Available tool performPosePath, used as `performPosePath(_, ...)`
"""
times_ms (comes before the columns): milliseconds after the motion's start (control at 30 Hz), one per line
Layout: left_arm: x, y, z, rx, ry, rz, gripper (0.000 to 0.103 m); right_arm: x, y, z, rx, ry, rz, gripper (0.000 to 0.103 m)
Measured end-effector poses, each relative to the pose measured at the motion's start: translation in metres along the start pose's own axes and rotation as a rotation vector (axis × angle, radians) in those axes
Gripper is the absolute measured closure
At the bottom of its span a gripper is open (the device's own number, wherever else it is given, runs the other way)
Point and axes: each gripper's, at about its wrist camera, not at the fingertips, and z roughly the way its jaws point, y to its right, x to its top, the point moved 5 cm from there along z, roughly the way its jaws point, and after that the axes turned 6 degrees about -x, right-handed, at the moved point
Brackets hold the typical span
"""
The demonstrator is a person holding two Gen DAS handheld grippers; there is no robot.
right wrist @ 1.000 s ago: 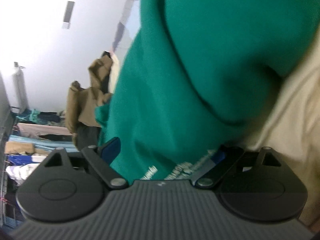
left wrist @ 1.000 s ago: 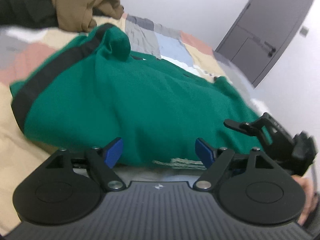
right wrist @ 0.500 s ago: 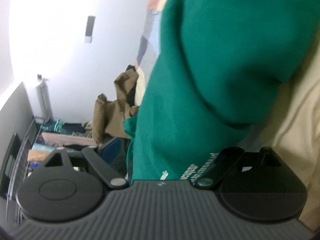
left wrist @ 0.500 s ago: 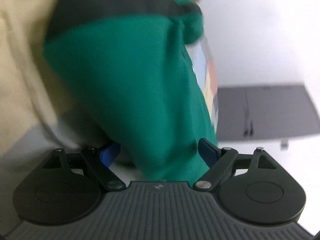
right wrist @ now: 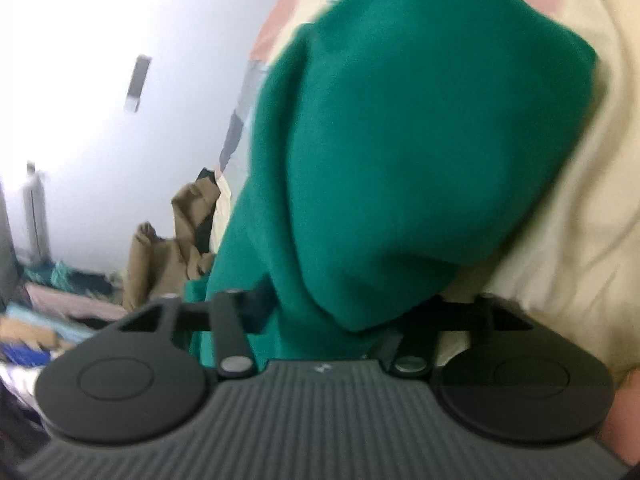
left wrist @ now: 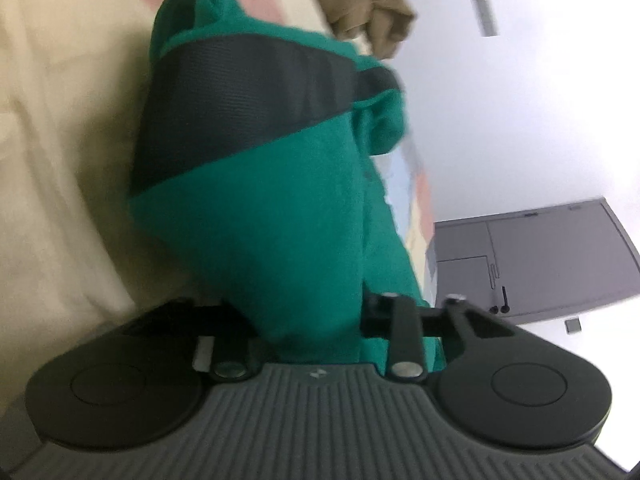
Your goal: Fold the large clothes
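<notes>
Bedding: a cream, pink and grey patchwork bedspread (left wrist: 60,120) lay rumpled.
Heap: crumpled tan-brown cloth (right wrist: 160,256) sat beyond.
Door: a flat grey panelled door (left wrist: 560,260) stood against a plain white wall (right wrist: 100,20).

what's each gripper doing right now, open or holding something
left gripper: jaws closing on the green garment.
right gripper: jaws closing on the same garment.
</notes>
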Motion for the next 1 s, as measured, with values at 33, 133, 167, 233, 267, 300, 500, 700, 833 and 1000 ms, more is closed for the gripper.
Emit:
performPosePath(33, -0.001, 0.005, -0.002, 0.01, 0.005, 0.038, 0.076, -0.001, -0.006, -0.003, 0.006, 0.018, -0.033, 0.068)
performPosePath(133, -0.002, 0.009, -0.017, 0.005, 0.01, 0.059, 0.082, -0.006, -0.019, -0.013, -0.012, 0.056, -0.123, 0.075)
performPosePath(167, -0.002, 0.014, -0.022, -0.003, 0.011, 0.066, 0.082, -0.006, -0.022, -0.018, -0.014, 0.062, -0.145, 0.075)
performPosePath(233, -0.006, 0.027, -0.035, 0.009, -0.005, 0.122, 0.082, -0.007, -0.029, -0.029, -0.004, 0.076, -0.177, 0.076)
performPosePath(267, -0.01, 0.033, -0.042, 0.018, -0.012, 0.142, 0.082, -0.007, -0.031, -0.038, 0.0, 0.08, -0.187, 0.077)
performPosePath(300, -0.012, 0.039, -0.046, 0.024, -0.019, 0.15, 0.082, -0.007, -0.033, -0.043, -0.002, 0.078, -0.194, 0.077)
performPosePath(500, -0.027, 0.072, -0.089, 0.051, -0.047, 0.191, 0.082, -0.016, -0.047, -0.08, -0.009, 0.077, -0.228, 0.077)
performPosePath(700, -0.044, 0.105, -0.125, 0.089, -0.083, 0.233, 0.082, -0.03, -0.057, -0.129, -0.006, 0.046, -0.316, 0.077)
performPosePath(833, -0.063, 0.114, -0.155, 0.107, -0.104, 0.272, 0.082, -0.039, -0.051, -0.173, 0.003, 0.03, -0.365, 0.077)
performPosePath(1000, -0.074, 0.106, -0.162, 0.132, -0.142, 0.271, 0.081, -0.045, -0.042, -0.186, -0.03, 0.005, -0.359, 0.077)
